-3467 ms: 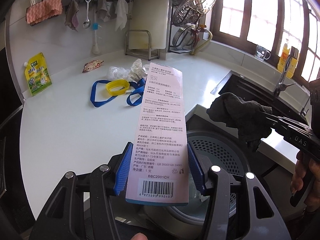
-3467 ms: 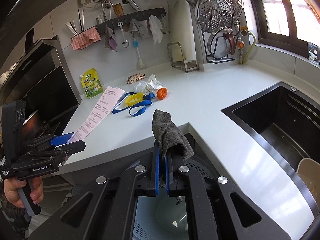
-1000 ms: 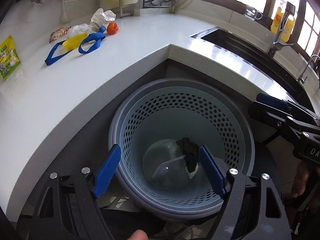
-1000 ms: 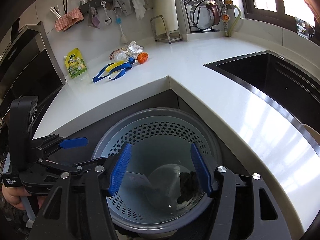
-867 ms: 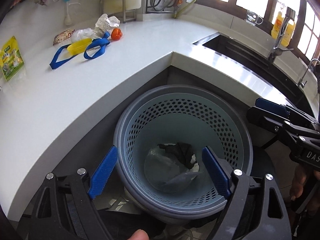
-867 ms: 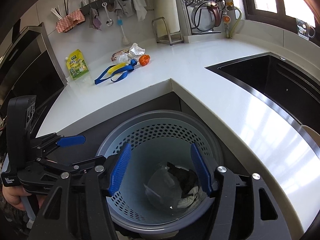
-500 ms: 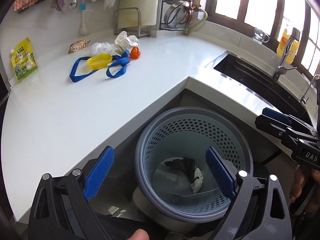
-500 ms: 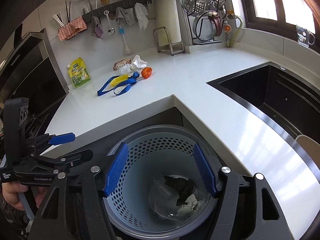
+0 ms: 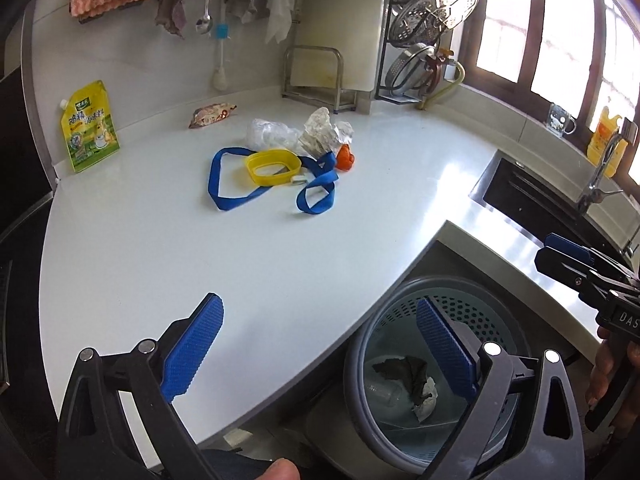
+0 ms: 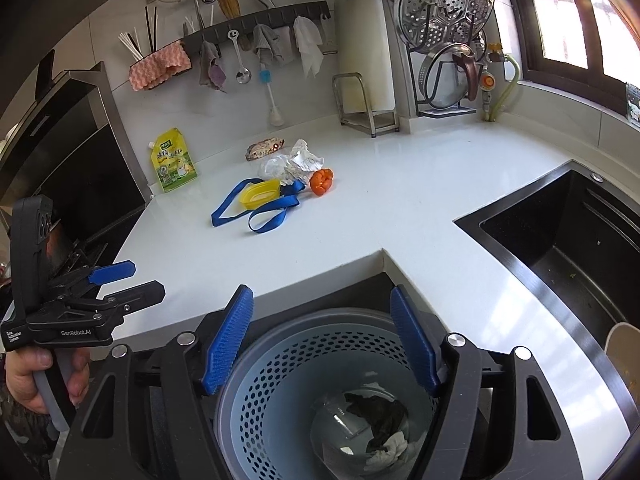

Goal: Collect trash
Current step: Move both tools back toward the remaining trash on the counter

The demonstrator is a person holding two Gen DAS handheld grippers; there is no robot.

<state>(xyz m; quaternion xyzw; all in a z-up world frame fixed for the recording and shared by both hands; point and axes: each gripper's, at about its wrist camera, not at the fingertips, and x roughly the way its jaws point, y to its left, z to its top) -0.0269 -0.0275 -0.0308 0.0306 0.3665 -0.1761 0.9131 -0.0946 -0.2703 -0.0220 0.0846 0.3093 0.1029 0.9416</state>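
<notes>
We hold both hand-held grippers, left (image 9: pixel 318 346) and right (image 10: pixel 320 346), spread and empty over the bin (image 10: pixel 280 408) at lower frame, ready for counter (image 9: pixel 160 248) litter (image 9: pixel 280 160) at upper centre.

The trash basket (image 10: pixel 280 408) is cut off at 6 o'clock, and gripper arms hide its sides. The dark cloth (image 10: pixel 376 410) covers part of the white scrap (image 10: pixel 390 446). Words on the yellow pouch (image 9: pixel 89 126) are too small to read.
</notes>
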